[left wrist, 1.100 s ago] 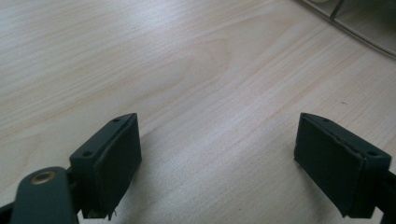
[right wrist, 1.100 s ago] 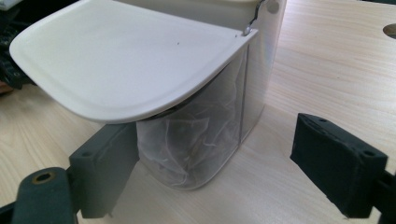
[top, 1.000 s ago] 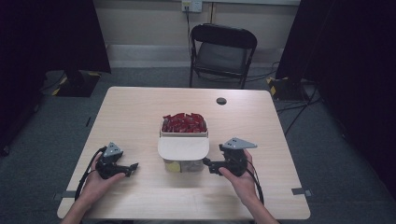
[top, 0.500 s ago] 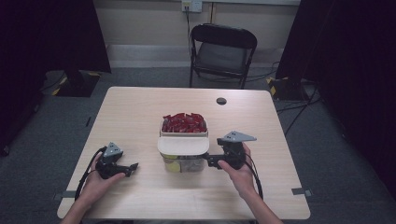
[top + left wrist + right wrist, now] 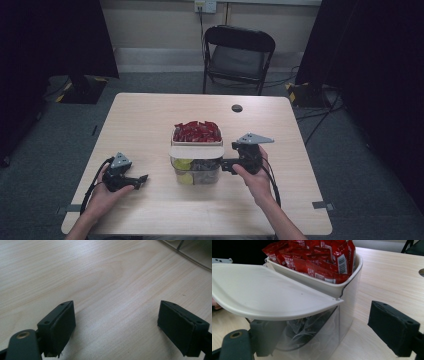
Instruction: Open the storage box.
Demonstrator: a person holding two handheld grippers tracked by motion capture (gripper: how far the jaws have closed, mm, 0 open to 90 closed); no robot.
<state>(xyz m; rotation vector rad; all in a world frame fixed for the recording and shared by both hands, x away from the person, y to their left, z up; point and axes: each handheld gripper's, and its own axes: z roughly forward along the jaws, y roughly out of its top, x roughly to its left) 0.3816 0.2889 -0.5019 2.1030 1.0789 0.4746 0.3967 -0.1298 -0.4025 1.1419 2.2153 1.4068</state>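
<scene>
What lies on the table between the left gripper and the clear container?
Nothing: in the high view, bare wooden table separates the left gripper from the clear container.

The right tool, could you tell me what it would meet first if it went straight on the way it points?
Most likely the clear container under the white lid: the right tool stands open, pointing at its side wall, close by.

A clear plastic container stands on the pale wooden table. Its cream hinged flap lid juts out tilted from the container's front, above the right gripper, whose jaws stand wide apart. Behind the lid, red sachets fill the container's upper white tray. Translucent packets lie inside the container's lower part.
</scene>
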